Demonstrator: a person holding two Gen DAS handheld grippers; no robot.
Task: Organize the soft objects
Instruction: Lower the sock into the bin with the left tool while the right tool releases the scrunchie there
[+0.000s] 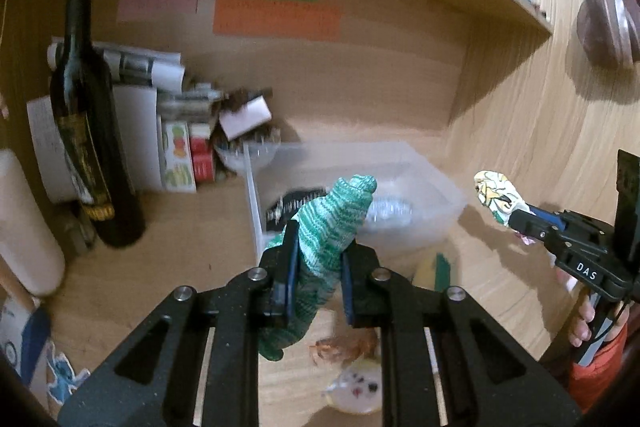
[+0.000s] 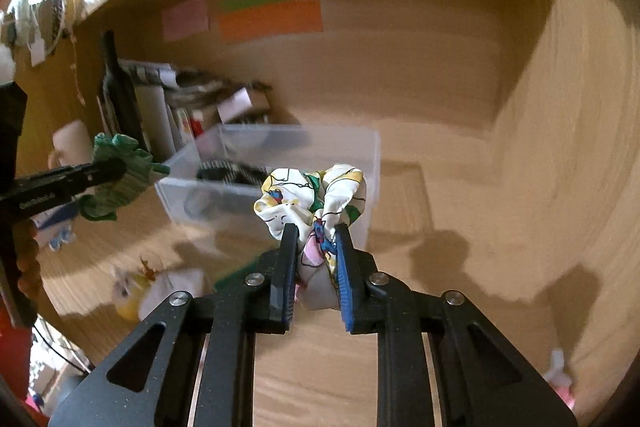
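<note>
Tongs both loaded: left tongs [image 1: 316,247] pinch a green knitted glove [image 1: 334,223], right tongs [image 2: 314,247] a floral fabric scrunchie [image 2: 310,203]; neither has reached the clear plastic bin [image 2: 372,155], and soft pieces remain on the bench [image 2: 400,347].

Both wrist views close, facing desk nook; share clear bin [image 1: 420,195]

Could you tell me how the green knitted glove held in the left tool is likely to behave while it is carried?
The green knitted glove will probably stay floppy: its lower end droops below the left tool, whose pads pinch it mid-length. It looks light, since the knit holds its shape above the pads without sagging. It seems unlikely to slip, being soft, textured fabric squeezed between the pads.
</note>
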